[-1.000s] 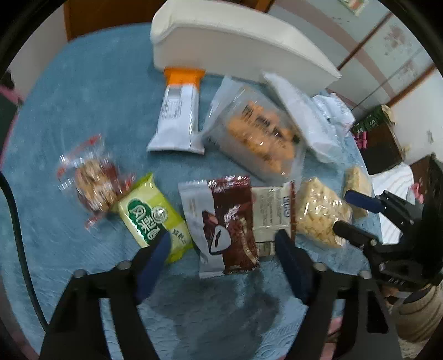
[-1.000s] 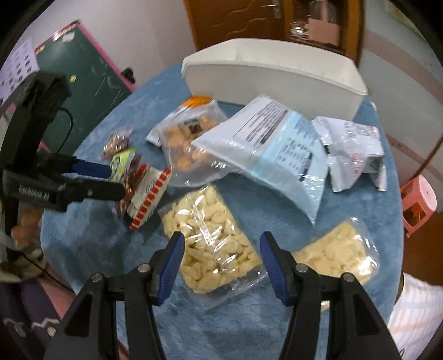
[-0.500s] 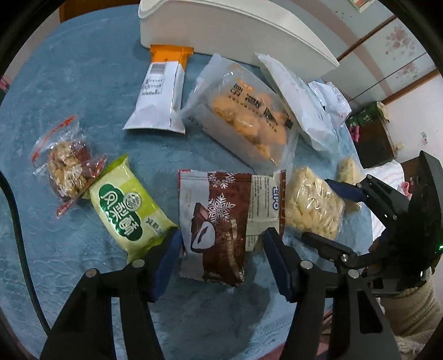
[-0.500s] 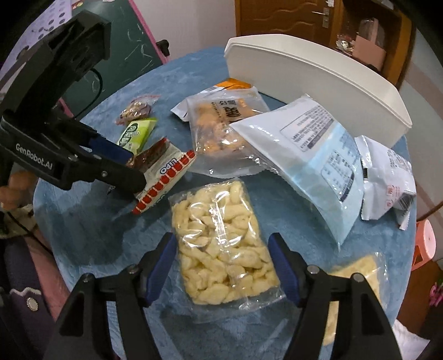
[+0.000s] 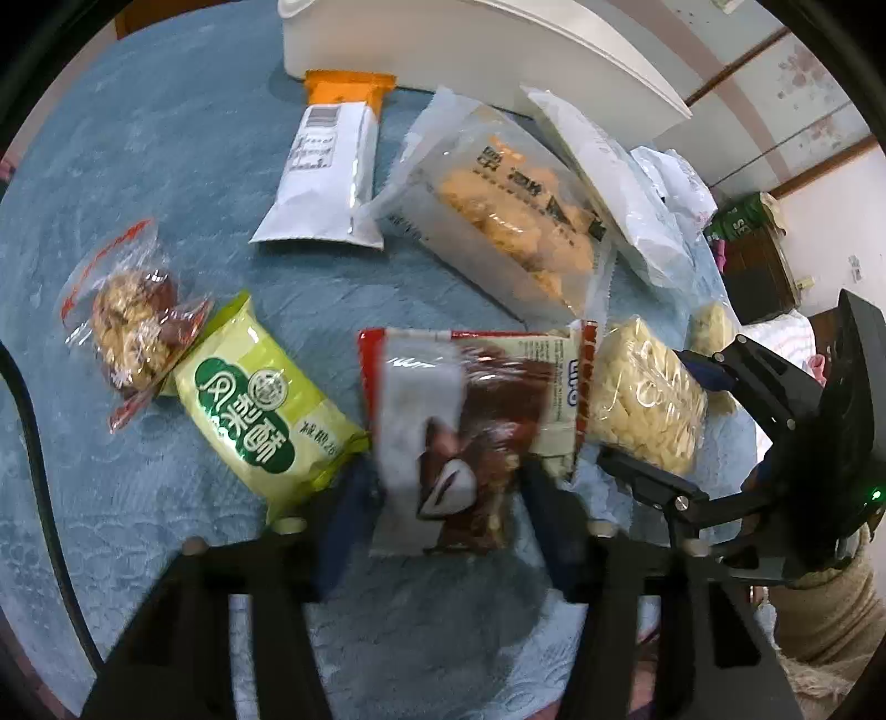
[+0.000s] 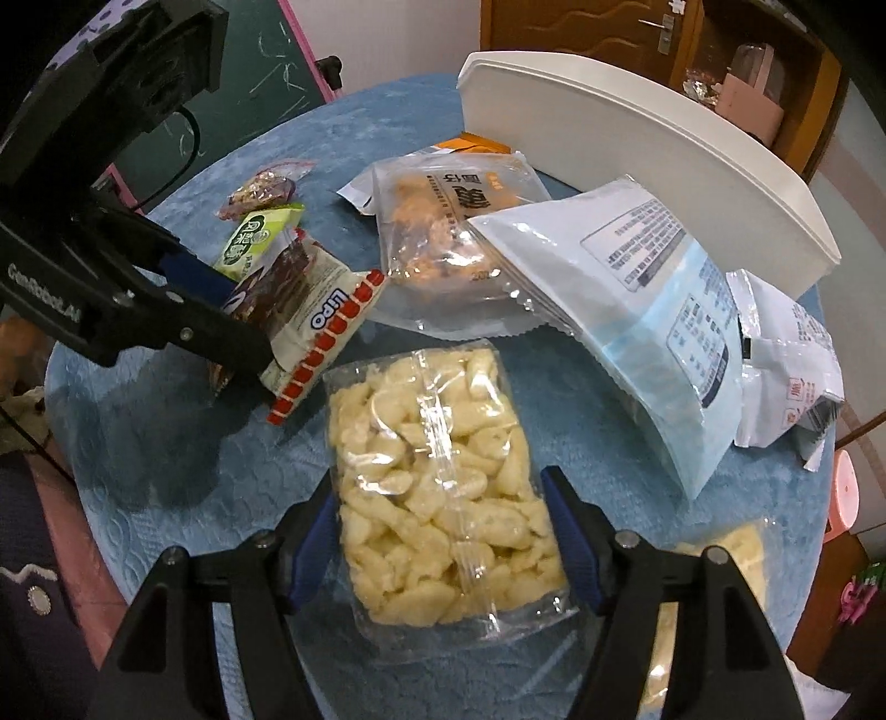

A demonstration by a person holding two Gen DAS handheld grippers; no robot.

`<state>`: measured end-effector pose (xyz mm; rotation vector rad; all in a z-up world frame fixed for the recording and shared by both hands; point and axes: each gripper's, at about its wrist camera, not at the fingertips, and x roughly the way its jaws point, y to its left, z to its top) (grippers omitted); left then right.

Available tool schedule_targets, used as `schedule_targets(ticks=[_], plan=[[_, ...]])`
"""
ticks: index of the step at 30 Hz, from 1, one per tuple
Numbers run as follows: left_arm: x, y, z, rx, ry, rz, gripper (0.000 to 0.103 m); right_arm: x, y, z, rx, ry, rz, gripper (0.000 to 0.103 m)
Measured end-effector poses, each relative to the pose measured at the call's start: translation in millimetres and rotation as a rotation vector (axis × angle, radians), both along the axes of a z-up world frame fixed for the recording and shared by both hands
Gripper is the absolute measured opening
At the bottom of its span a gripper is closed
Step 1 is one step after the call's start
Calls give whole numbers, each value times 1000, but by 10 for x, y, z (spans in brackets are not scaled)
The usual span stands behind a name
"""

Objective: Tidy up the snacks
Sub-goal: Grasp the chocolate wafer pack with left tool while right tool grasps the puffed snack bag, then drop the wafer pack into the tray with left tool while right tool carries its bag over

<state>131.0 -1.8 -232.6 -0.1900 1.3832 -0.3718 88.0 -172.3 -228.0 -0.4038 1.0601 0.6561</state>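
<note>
Blue cloth table [image 6: 581,399], white bin [image 6: 637,160] far. Left gripper [image 5: 443,498] closing on brown packet [image 5: 459,437]; right gripper [image 6: 443,531] spread around clear bag [image 6: 437,471], must squeeze next.

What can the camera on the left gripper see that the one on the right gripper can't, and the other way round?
Only the left wrist view shows the whole white wrapper with the orange end and the left gripper closing, the brown chocolate packet between its fingers.

Only the right wrist view shows the green chalkboard, the wooden door and the right gripper open astride the clear bag of pale snacks.

Both show the white bin, the green packet, the bag of orange snacks and the blue tablecloth.
</note>
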Motion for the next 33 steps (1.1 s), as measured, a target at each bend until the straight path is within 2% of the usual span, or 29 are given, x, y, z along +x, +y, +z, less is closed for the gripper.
schedule_targets(ticks=[4, 8, 12, 21, 29, 33], plan=[[-11, -24, 20, 5, -8, 5, 39, 4, -21, 11, 18, 9, -30, 68], [-78, -8, 61, 2, -17, 7, 38, -37, -74, 90, 48, 10, -63, 68], [-164, 11, 221, 0, -58, -2, 38, -87, -110, 228, 75, -13, -91, 68], [-215, 93, 835, -14, -193, -15, 38, -135, -154, 685, 132, -112, -162, 68], [2, 188, 1567, 29, -365, -21, 38, 10, -140, 1195, 205, -199, -228, 68], [156, 202, 1799, 16, -405, -15, 38, 166, -178, 1401, 246, -215, -263, 68]])
